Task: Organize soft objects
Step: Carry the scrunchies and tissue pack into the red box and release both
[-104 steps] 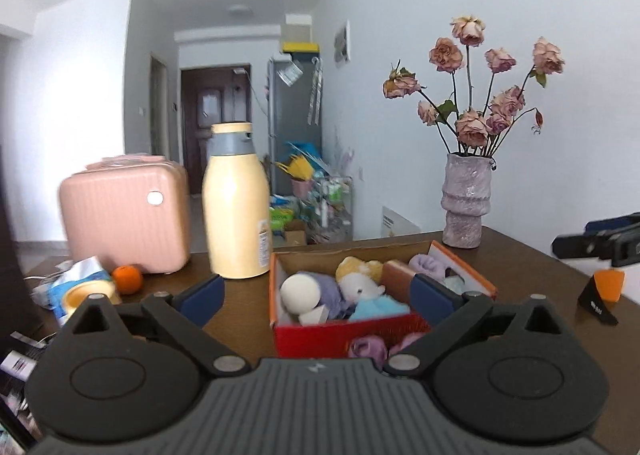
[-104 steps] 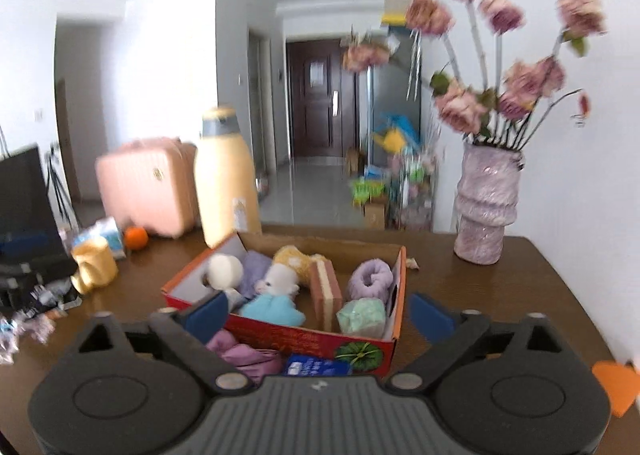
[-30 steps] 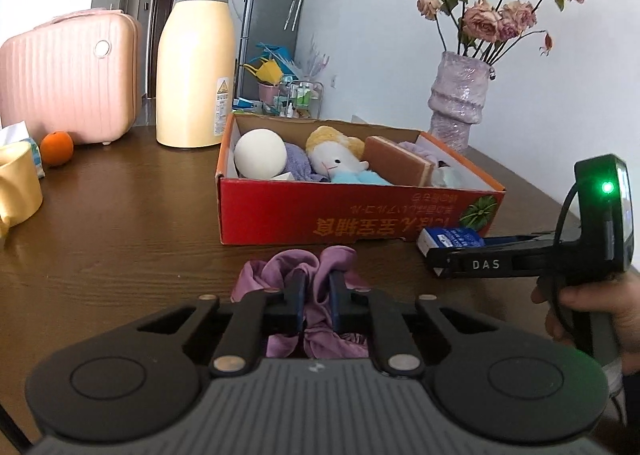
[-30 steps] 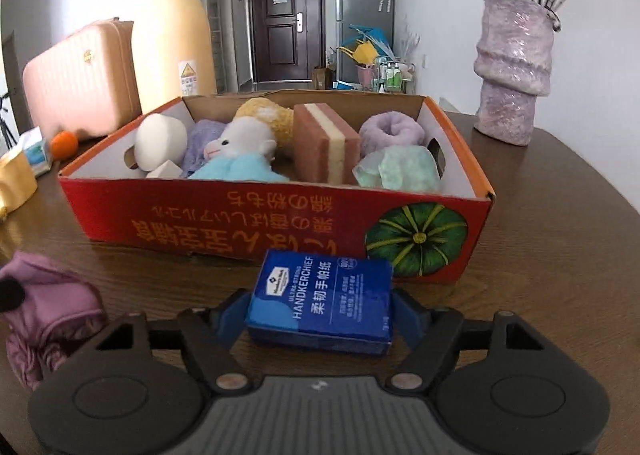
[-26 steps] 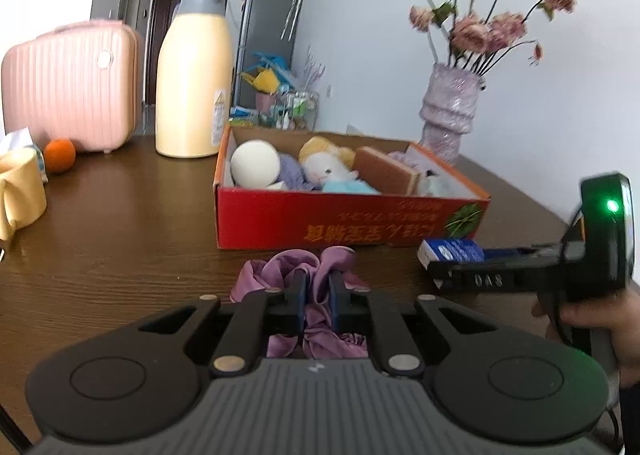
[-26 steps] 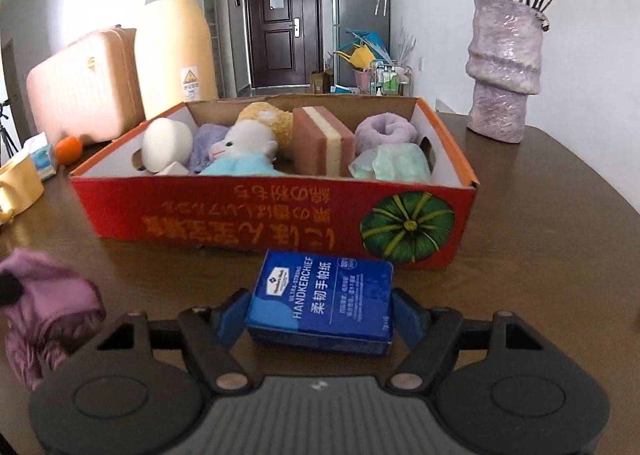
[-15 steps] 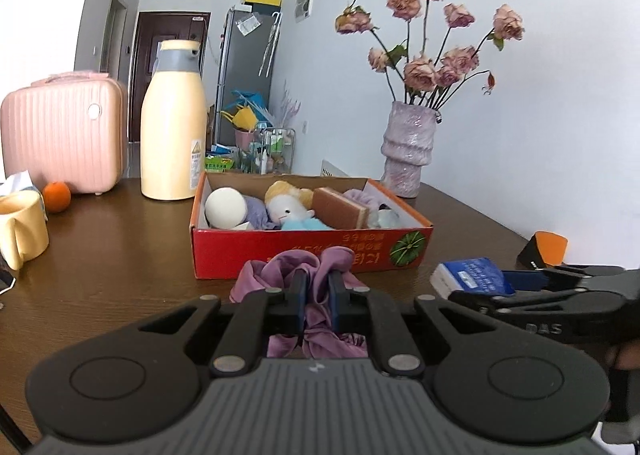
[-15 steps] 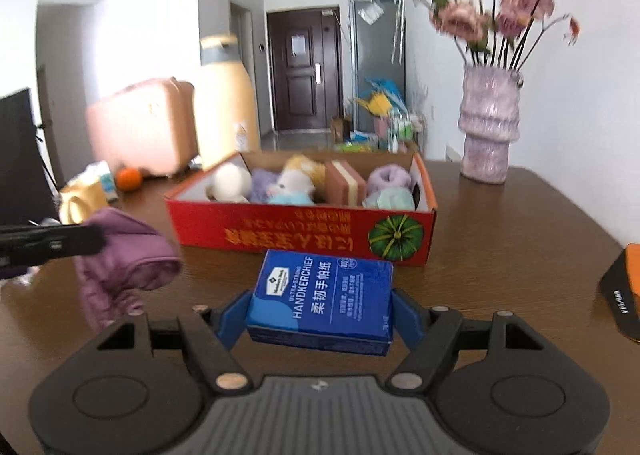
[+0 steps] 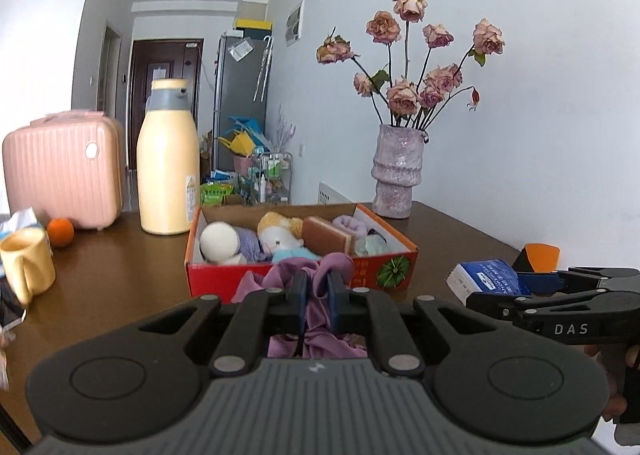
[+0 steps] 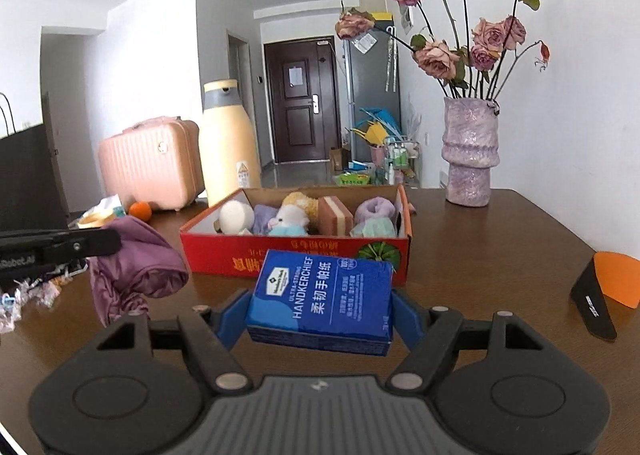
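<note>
My left gripper point(image 9: 317, 289) is shut on a purple cloth point(image 9: 296, 275) and holds it in the air in front of the red cardboard box point(image 9: 394, 265). The same cloth point(image 10: 136, 259) hangs at the left of the right wrist view. My right gripper point(image 10: 322, 307) is shut on a blue handkerchief tissue pack point(image 10: 324, 295), lifted off the table before the box point(image 10: 296, 251). That pack point(image 9: 486, 277) shows at the right in the left wrist view. Inside the box lie several soft toys, a white ball point(image 9: 216, 241) and a brown sponge point(image 9: 326, 241).
On the brown table point(image 10: 500, 239) stand a purple vase with dried roses point(image 10: 470, 159), a tall cream bottle point(image 9: 168, 175), a pink case point(image 9: 60, 171), an orange point(image 9: 60, 232) and a yellow mug point(image 9: 26, 263). An orange-and-black object point(image 10: 604, 287) lies at the right.
Both grippers have risen and pulled back from the box, each carrying its object up off the table. The box now looks smaller and farther away.
</note>
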A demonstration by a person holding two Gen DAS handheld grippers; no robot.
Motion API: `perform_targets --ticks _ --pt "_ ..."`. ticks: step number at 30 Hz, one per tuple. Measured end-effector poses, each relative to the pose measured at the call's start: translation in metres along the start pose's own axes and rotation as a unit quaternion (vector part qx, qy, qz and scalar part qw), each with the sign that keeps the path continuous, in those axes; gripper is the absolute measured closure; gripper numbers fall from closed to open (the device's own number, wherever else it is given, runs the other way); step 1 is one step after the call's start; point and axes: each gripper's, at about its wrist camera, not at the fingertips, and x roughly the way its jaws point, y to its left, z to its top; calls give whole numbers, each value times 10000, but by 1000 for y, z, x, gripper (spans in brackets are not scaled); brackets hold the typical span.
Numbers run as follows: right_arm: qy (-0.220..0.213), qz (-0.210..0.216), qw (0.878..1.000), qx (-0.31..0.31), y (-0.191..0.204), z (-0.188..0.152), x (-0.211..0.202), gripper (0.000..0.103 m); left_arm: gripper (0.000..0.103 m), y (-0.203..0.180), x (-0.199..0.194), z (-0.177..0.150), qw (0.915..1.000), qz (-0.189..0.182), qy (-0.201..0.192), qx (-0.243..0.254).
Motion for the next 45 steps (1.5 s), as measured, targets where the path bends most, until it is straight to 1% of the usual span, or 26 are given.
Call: perform_targets --ticks 2,4,7,8,10,11,12,13,15,17,18,19,22,24,25,26,28,29,30,31,32,33,34,36,40,45 --pt "-19 146 9999 3 -2 9 6 29 94 0 6 9 9999 15 -99 112" --pt "-55 296 9995 -40 -4 23 14 29 100 1 16 22 9993 61 -239 264" --pt "-48 512 9987 -71 -11 52 35 29 101 6 38 51 9984 87 -383 406" --pt "27 610 9981 -19 -16 66 49 29 101 8 48 62 9982 82 -403 440" --pt "332 780 9964 92 -27 86 80 29 101 15 78 82 9985 43 -296 451" --pt "562 821 9949 148 -33 95 105 29 102 18 97 89 9986 73 -199 487" --pt "803 807 9933 190 -38 101 126 29 101 21 113 93 9986 184 -123 488" --pt "1073 784 9908 253 -42 105 150 29 100 25 131 95 9986 259 35 467" --pt "1559 779 9839 390 -51 111 191 29 95 37 157 91 9984 96 495 262" --pt "1989 701 9769 358 -54 114 225 29 59 46 165 77 9959 -122 885 113" --pt "2122 640 9747 296 -54 113 235 29 18 49 166 66 9939 -291 1061 97" --pt "2280 619 9714 231 -53 114 245 29 8 50 168 53 9912 -379 1263 89" --pt "2571 555 9643 300 -54 115 264 27 9 54 178 18 9836 -404 1755 61" --pt "2555 527 9648 331 -52 118 271 22 9 55 189 -2 9763 -275 2145 73" --pt "2496 524 9663 334 -52 120 269 22 10 56 193 -12 9726 -239 2310 64" --pt "2441 519 9678 326 -51 121 269 21 13 55 196 -18 9711 -225 2374 64" --pt "2317 573 9706 303 -49 123 265 21 33 55 198 -26 9705 -188 2399 135" --pt "2260 604 9718 288 -49 123 261 21 39 53 197 -26 9702 -191 2407 202" --pt "2210 619 9729 275 -50 123 259 21 56 52 196 -24 9705 -205 2389 241" --pt "2164 614 9741 238 -49 123 253 20 87 53 195 -22 9715 -256 2345 237" --pt "2104 603 9756 187 -49 123 249 20 100 54 193 -19 9724 -310 2299 235" --pt "2044 602 9769 149 -49 125 247 17 100 51 191 -13 9730 -270 2278 259" --pt "1995 603 9780 108 -49 124 243 15 101 52 190 -8 9739 -321 2238 218" --pt "1958 552 9791 32 -49 123 236 15 101 51 185 6 9786 -423 2006 166" --pt "1853 534 9812 -55 -48 118 218 15 102 50 170 33 9861 -377 1617 101" --pt "1529 610 9863 -27 -51 116 186 15 102 54 148 64 9934 -282 1105 76"
